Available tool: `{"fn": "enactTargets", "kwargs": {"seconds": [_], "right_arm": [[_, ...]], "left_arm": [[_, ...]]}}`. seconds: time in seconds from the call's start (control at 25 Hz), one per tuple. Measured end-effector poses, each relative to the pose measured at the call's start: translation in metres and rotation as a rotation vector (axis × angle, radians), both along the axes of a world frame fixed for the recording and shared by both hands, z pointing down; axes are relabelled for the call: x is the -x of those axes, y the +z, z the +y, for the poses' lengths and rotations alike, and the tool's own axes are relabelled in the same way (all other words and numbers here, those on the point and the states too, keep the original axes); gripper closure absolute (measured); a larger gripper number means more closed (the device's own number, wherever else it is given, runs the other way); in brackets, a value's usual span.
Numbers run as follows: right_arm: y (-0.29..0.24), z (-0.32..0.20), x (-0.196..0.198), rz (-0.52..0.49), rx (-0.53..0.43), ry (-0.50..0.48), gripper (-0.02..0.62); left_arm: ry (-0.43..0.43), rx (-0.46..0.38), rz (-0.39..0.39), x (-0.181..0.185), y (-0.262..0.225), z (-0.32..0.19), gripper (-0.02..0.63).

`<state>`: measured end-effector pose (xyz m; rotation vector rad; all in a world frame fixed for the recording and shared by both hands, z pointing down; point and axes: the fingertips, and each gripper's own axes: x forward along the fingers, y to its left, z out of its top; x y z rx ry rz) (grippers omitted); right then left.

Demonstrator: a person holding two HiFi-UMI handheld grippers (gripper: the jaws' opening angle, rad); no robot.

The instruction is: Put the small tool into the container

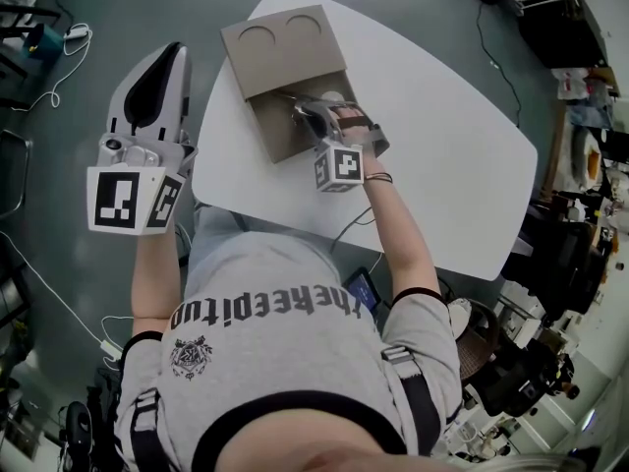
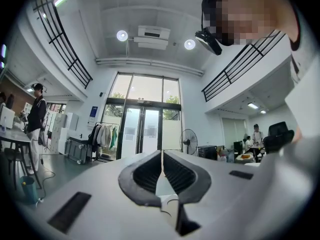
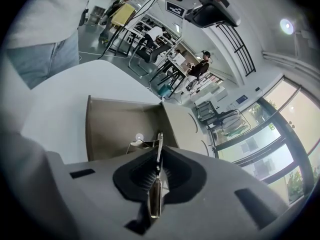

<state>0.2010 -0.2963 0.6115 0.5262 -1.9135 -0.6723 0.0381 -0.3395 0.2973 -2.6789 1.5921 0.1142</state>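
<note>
A brown cardboard container lies on the white table, its lid part with two round cut-outs beside an open compartment. My right gripper hangs over that compartment, shut on a thin metal tool. The tool runs between the jaws and its tip sticks out ahead over the box floor. A small white piece lies in the compartment just past the tip. My left gripper is held off the table's left side, shut with nothing in it.
The table's curved edge runs between my two grippers. Cables trail on the grey floor at the left. Cluttered desks and chairs stand to the right. People stand and sit in the hall behind.
</note>
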Motion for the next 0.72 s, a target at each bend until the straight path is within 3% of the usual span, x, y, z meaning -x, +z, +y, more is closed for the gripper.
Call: {"fn": "enactTargets", "kwargs": {"seconds": [0.72], "right_arm": [[0.023,0.003,-0.002,-0.010,0.028,0.041,0.561]], "left_arm": [[-0.020,0.006,-0.018,-0.008,-0.001,0.007,0.592]]}}
